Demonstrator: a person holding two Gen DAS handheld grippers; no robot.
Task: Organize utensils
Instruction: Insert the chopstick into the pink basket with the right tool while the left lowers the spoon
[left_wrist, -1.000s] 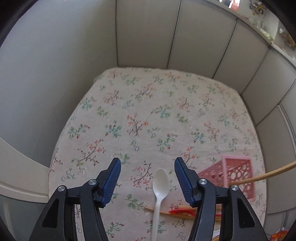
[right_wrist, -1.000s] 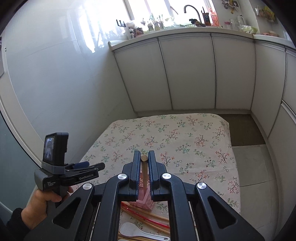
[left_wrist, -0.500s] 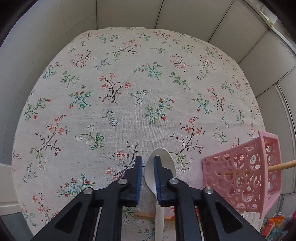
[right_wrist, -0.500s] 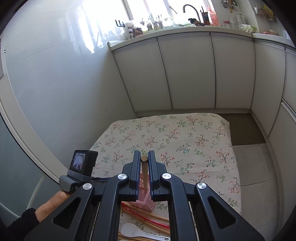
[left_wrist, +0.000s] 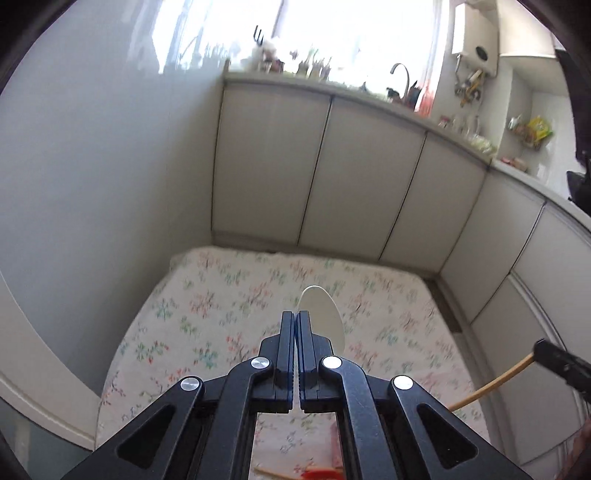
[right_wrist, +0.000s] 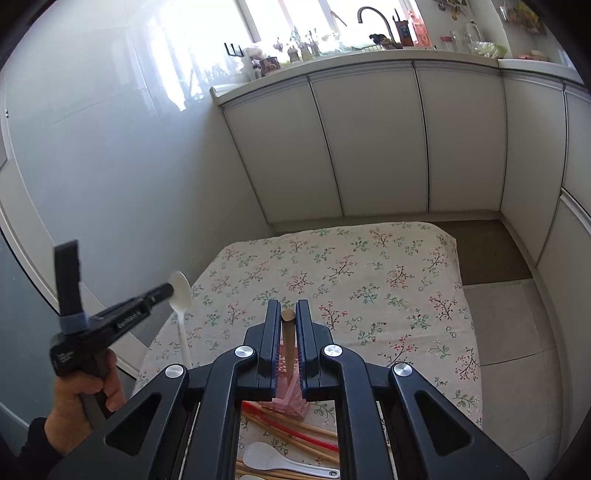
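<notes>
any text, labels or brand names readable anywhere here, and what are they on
Nothing can be read for certain.
White lettering on the side of the left hand-held gripper: there, but blurred and upside down, not legible.
Small white print on its grip block above the hand: too small to read.
Packets and bottles on the kitchen counter: any labels too small and overexposed.

Right hand-held gripper (right_wrist: 288, 314) clamps wooden stick (right_wrist: 288, 334); left hand-held gripper (right_wrist: 167, 291) holds white spoon (right_wrist: 181, 306) above floral cloth (right_wrist: 369, 280).
</notes>
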